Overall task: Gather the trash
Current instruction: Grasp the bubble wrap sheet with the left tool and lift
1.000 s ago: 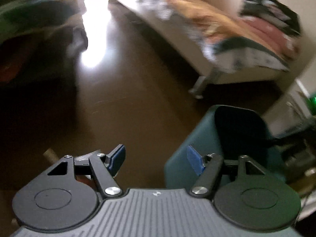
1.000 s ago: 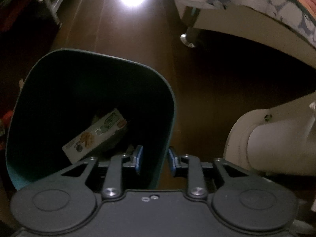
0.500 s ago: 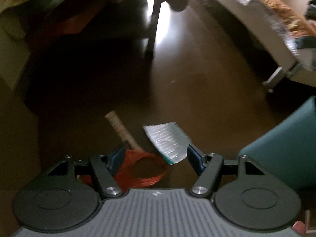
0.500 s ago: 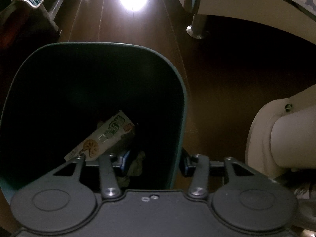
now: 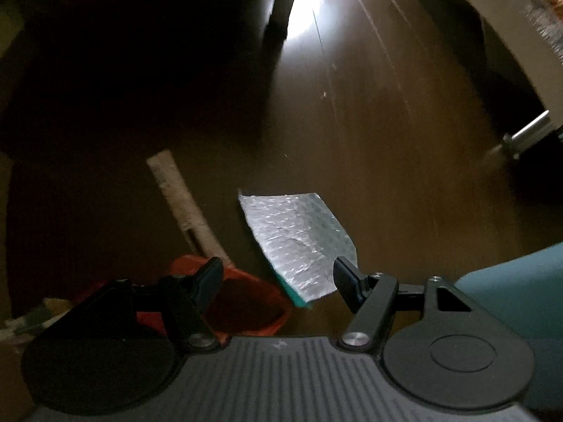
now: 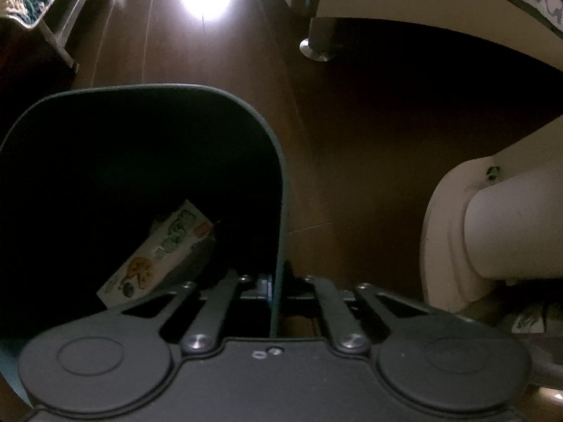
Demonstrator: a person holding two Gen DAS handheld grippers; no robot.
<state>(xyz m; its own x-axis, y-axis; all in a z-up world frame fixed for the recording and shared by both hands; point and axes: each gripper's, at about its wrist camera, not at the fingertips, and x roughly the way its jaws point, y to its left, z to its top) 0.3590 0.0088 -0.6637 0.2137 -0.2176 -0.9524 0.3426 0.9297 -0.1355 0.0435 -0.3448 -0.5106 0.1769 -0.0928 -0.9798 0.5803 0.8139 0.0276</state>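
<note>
- In the left wrist view, a pale flat stick (image 5: pixel 183 204) lay slanted on the dark wooden floor (image 5: pixel 387 123) at centre left, its lower end reaching a red round container (image 5: pixel 246 302) at lower centre left.
- The left gripper (image 5: pixel 278 277) hung over the floor with its jaws standing well apart and nothing pinched between them; one dark fingertip (image 5: pixel 207 277) showed over the red container's rim.
- Just right of the stick, at the middle of the frame, lay a silvery bubble-wrap pouch (image 5: pixel 299 239) with a teal edge at its lower end, flat on the floor, its lower right corner close to the right-hand finger.
- At the lower right edge of that view stood the teal wall of the trash bin (image 5: pixel 510 281); a metal bed leg (image 5: pixel 527 133) showed at the far right.
- In the right wrist view, the trash bin (image 6: pixel 140 91) filled the left half, and a printed carton (image 6: pixel 158 249) lay tilted inside it at lower centre left.
- The right gripper (image 6: pixel 274 288) was closed tight, clamped on the bin's thin right-hand wall, one finger inside and one outside.
- At the right of that frame stood a cream rounded object (image 6: pixel 492 228), which I could not identify.
</note>
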